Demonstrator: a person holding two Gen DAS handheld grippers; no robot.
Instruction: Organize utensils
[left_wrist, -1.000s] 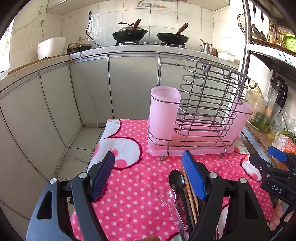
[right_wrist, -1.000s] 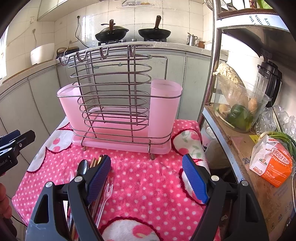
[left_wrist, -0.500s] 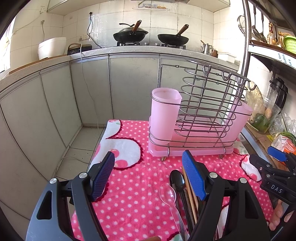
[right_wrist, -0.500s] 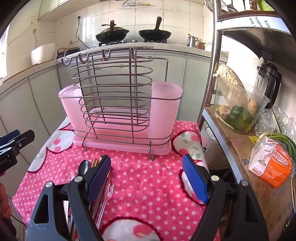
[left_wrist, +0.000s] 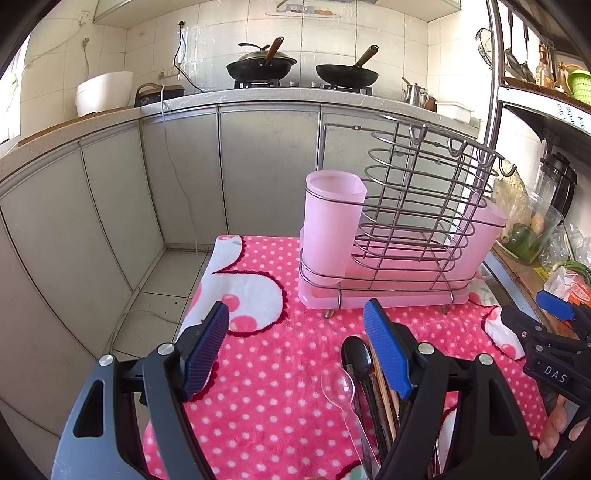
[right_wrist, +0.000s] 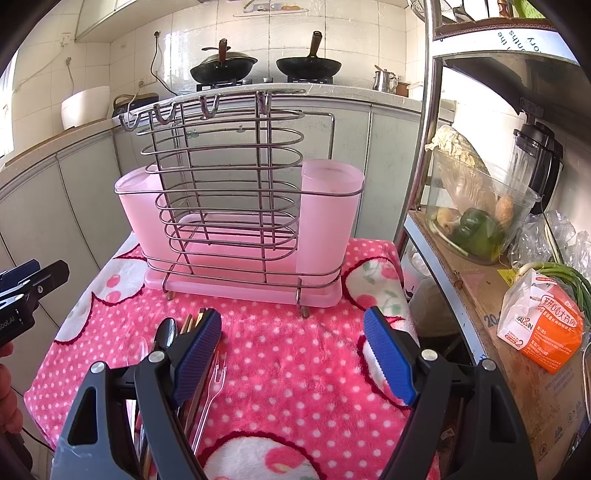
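On the pink dotted cloth (right_wrist: 288, 369), in front of the wire rack (right_wrist: 221, 192) with its two pink cups (left_wrist: 330, 225), the utensils lie bunched: a black spoon (left_wrist: 356, 360), a clear spoon (left_wrist: 338, 382), chopsticks (left_wrist: 382, 387) and a clear fork (right_wrist: 214, 373). The left gripper (left_wrist: 295, 350) and right gripper (right_wrist: 291, 354) both hang spread wide, holding nothing. Because the pieces touch, a pinch may well lift two at once or drag neighbours across the plush surface; the clear ones look slippery and hard to see.
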